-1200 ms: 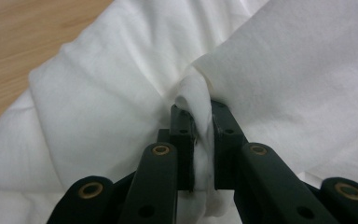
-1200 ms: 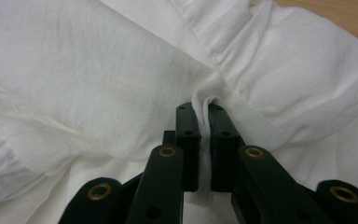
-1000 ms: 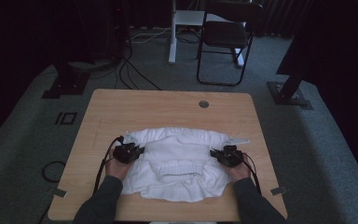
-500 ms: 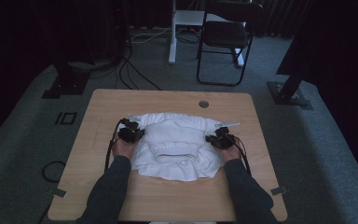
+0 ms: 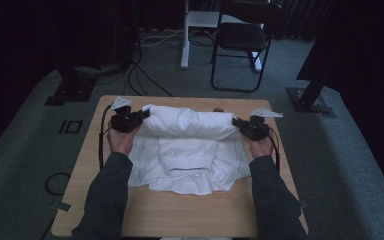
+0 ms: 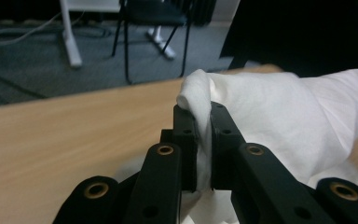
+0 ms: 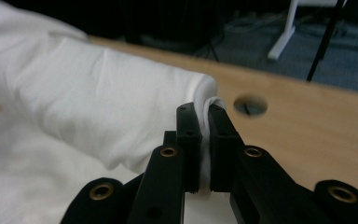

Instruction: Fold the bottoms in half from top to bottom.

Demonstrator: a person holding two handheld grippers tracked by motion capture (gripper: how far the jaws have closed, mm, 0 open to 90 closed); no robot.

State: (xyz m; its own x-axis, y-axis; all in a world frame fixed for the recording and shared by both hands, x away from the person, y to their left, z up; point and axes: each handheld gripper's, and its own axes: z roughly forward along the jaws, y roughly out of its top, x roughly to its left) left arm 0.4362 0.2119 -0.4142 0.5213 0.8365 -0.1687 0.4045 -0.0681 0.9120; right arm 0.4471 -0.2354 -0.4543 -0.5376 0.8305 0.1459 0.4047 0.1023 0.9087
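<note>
The white garment [image 5: 187, 147] lies in the middle of the table [image 5: 180, 210], with its collar turned toward the near edge. Its far part is lifted and carried as a puffed roll across the far half of the table. The left gripper [image 5: 142, 116] pinches the left end of this roll, and in the left gripper view its jaws are nearly closed, with a thin fold of white cloth [image 6: 204, 126] pressed between them. The right gripper [image 5: 238, 123] holds the right end in the same way; in the right gripper view the jaws are closed on a small edge of the cloth [image 7: 206, 140].

I think the main risk is that the fabric slips out, because each gripper holds only a narrow bite near the tips. If one hand pulls faster than the other, the roll can twist and the fold will come down crooked. The lower layer can also drag on the wood and bunch, or the far end can slide over the far edge.

Some things are hard to tell. The room is dim. How many layers each gripper holds is hidden inside the jaws. The sleeves are hidden under the body of the garment. A small round hole [image 7: 250, 106] in the table near the far edge is partly covered by cloth in the high view
</note>
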